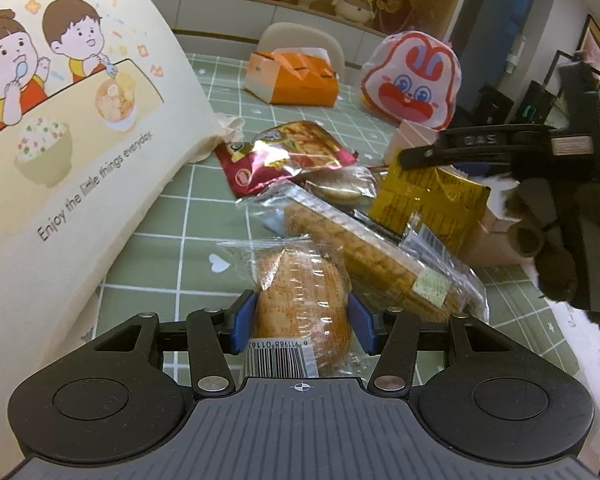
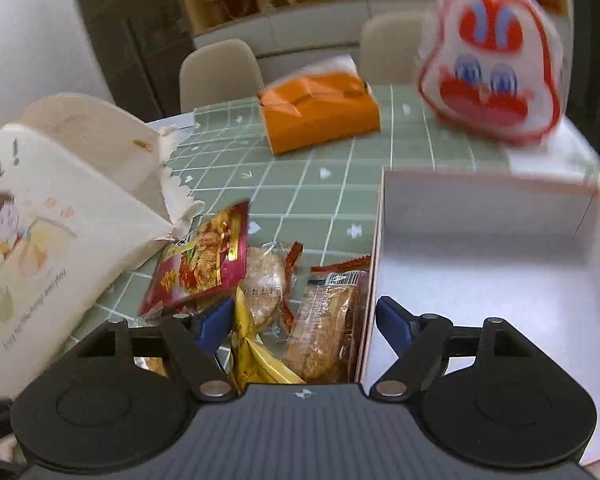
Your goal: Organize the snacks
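Observation:
My left gripper [image 1: 302,322] is shut on a round orange-brown pastry in clear wrap [image 1: 300,304], above the green checked tablecloth [image 1: 172,240]. Ahead lie a long biscuit pack [image 1: 364,252], a red foil snack bag [image 1: 284,156], a round cookie pack [image 1: 336,190] and a yellow packet [image 1: 424,200]. My right gripper [image 2: 306,320] is open and empty, above the yellow packet [image 2: 252,344] and a wrapped pastry [image 2: 324,332], at the left wall of a white box [image 2: 480,264]. The right gripper also shows in the left wrist view [image 1: 420,152], over the yellow packet.
A cream cartoon-printed paper bag [image 1: 60,120] lies at the left, its torn mouth [image 2: 168,184] beside the red bag [image 2: 204,260]. An orange tissue box [image 1: 296,78] and a rabbit-face bag [image 1: 412,80] stand farther back. Chairs [image 2: 220,72] line the far table edge.

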Available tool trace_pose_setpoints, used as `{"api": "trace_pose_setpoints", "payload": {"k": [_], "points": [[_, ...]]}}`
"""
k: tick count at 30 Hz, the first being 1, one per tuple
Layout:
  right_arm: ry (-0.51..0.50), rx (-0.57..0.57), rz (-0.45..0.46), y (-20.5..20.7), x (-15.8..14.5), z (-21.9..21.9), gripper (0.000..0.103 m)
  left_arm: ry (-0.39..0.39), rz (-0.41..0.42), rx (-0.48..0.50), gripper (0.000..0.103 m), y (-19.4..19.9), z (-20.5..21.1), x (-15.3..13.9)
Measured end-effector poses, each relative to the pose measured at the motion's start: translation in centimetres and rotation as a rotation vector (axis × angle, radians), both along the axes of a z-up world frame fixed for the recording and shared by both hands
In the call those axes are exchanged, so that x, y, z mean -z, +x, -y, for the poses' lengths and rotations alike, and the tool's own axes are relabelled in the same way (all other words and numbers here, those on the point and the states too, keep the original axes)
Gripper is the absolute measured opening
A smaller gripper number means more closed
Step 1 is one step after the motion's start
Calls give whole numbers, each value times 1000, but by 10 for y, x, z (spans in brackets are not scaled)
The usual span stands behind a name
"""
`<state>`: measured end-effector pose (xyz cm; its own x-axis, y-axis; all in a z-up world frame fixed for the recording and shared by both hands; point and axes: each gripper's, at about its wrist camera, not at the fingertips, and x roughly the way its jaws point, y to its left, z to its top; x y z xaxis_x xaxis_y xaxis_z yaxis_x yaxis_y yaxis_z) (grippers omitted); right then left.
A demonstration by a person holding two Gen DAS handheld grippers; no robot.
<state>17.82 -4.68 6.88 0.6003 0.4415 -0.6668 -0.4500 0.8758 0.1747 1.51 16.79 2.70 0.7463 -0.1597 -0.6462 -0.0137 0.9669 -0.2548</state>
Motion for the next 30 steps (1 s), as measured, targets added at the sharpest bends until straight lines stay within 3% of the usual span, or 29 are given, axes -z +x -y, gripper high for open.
{"api": "trace_pose_setpoints", "payload": {"k": [3,6,11,16,22,27,30], "points": [[-65,-12,123,-30,-18,6,79,1,0,4,56,-3,2,0],[-89,-37,155,-54,-28,27,79,-5,2,14,56,-6,6,0],[-48,21,44,-80,-18,71,79,-7,4,17,56,-9,14,0],[15,-27,13,-126,-1,58,79,11,-3,33,56,-21,25,-1],[-69,-88,-2,-137,33,16,72,32,-17,41,56,-46,39,-3],[-102,-73,25,-158,38,59,69,21,-21,80,56,-46,63,-2],[-177,11,56,-168,43,86,69,27,-14,90,56,-41,79,-2]]}}
